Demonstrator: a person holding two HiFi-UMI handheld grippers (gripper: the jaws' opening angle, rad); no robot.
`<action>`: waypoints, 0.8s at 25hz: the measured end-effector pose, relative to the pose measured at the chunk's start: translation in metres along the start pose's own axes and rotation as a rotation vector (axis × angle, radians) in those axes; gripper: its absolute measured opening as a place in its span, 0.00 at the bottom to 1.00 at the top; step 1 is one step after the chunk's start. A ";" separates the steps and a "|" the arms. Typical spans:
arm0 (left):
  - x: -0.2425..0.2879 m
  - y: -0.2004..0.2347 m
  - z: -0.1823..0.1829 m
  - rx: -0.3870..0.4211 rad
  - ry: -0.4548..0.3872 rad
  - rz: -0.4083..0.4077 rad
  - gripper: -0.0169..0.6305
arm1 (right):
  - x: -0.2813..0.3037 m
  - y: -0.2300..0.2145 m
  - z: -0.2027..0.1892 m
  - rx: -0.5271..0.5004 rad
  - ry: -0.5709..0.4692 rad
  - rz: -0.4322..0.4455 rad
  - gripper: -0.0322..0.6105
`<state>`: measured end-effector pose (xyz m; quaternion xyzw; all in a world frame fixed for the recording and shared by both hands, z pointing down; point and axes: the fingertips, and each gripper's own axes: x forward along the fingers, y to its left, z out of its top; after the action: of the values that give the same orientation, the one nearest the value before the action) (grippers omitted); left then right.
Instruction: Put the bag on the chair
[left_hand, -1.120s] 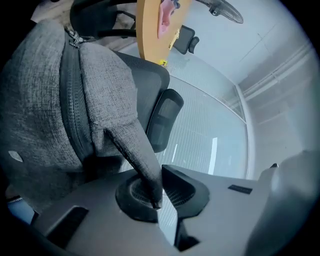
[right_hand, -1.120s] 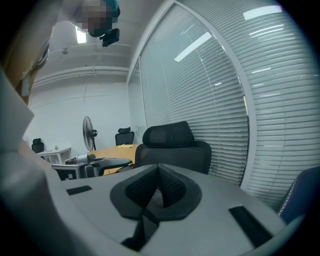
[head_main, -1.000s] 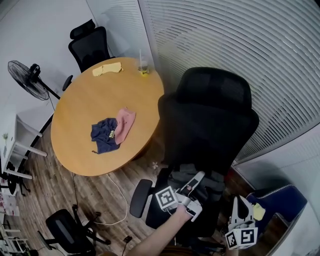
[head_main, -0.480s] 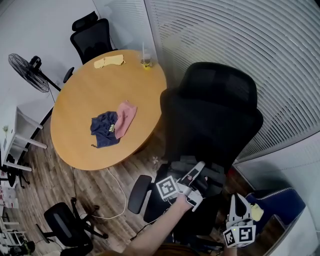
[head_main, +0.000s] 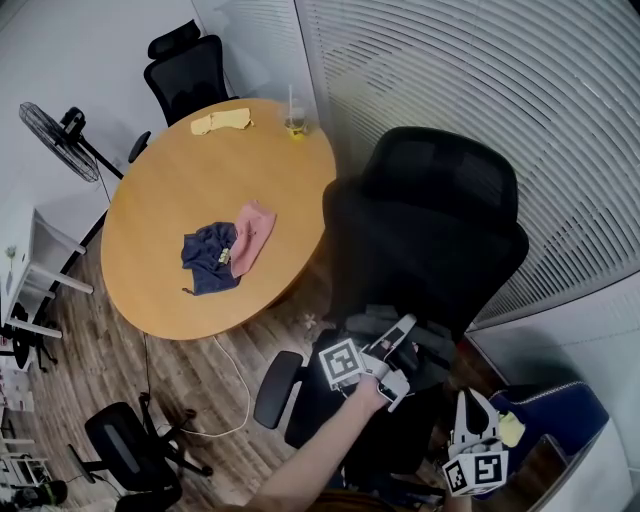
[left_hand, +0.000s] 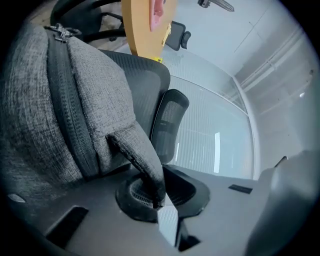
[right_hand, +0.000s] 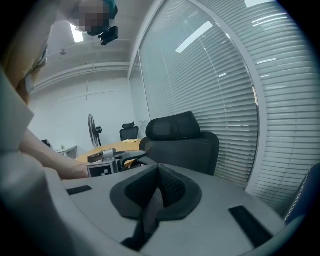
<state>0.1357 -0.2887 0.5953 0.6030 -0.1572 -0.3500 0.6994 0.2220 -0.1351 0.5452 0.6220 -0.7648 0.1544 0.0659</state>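
Observation:
A grey fabric bag (left_hand: 75, 100) rests on the seat of the black high-backed office chair (head_main: 430, 230); in the head view only a little of the bag (head_main: 368, 320) shows. My left gripper (head_main: 402, 330) hovers over the seat. Its jaws (left_hand: 155, 192) are shut on the bag's grey handle strap (left_hand: 137, 155). My right gripper (head_main: 475, 425) is held low to the right of the chair, pointing up. It (right_hand: 159, 187) is shut with nothing between the pads. The chair (right_hand: 180, 137) and the left gripper (right_hand: 112, 159) show ahead of it.
A round wooden table (head_main: 170, 190) stands left of the chair with blue (head_main: 208, 262), pink (head_main: 252, 232) and yellow (head_main: 220, 122) cloths and a cup (head_main: 295, 125). Another black chair (head_main: 190, 75) and a fan (head_main: 55, 140) stand behind it. Blinds cover the glass wall. A blue seat (head_main: 545, 410) sits at lower right.
My left gripper, still shut on the bag's strap, has shifted a little up and to the right over the chair seat. The right gripper has barely moved.

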 end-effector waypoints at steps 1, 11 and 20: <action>0.001 0.001 0.001 -0.008 0.000 -0.005 0.08 | 0.001 0.000 0.000 0.001 0.000 0.003 0.07; 0.010 0.007 0.008 0.095 0.068 0.045 0.11 | -0.001 0.008 -0.005 -0.008 0.008 0.036 0.07; 0.009 0.013 0.012 0.144 0.088 0.100 0.18 | -0.002 0.010 0.002 -0.028 -0.005 0.042 0.07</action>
<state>0.1385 -0.3036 0.6089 0.6580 -0.1809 -0.2756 0.6770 0.2126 -0.1322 0.5410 0.6053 -0.7799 0.1434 0.0695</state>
